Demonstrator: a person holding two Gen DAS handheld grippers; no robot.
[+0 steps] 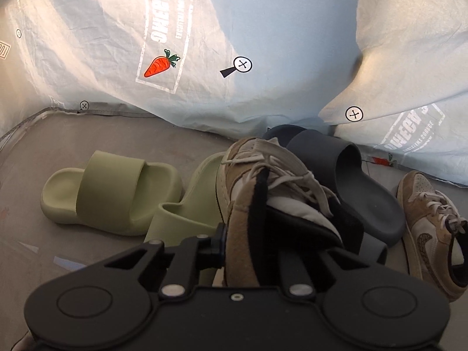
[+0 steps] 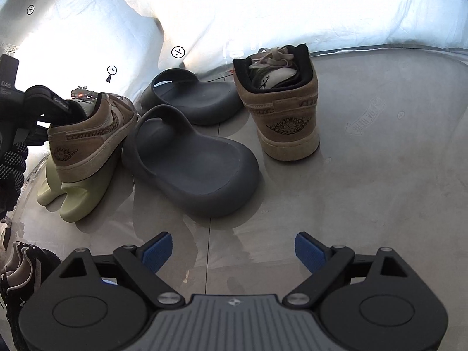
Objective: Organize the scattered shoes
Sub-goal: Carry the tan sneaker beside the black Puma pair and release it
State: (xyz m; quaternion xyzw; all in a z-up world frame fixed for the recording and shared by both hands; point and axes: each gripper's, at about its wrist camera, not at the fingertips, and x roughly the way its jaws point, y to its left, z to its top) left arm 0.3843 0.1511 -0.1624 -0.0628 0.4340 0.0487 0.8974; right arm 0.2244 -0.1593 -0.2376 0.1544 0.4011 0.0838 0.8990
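The left tool (image 1: 257, 228) grips the tan sneaker (image 1: 263, 181) by its stiff heel collar; light, laces dangle. The right tool (image 2: 234, 251) gapes wide, holding nothing.

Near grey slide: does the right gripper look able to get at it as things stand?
Probably yes. The right gripper is open and holds nothing, and only bare floor lies between it and the near grey slide. The left gripper holds a tan sneaker off to the side.

A grey floor (image 2: 365, 193) was seen, with a seam line visible. Pale blue printed sheeting (image 1: 263, 29) was draped behind, marked with a carrot print (image 1: 159, 65) and crossed-circle marks (image 1: 242, 64).
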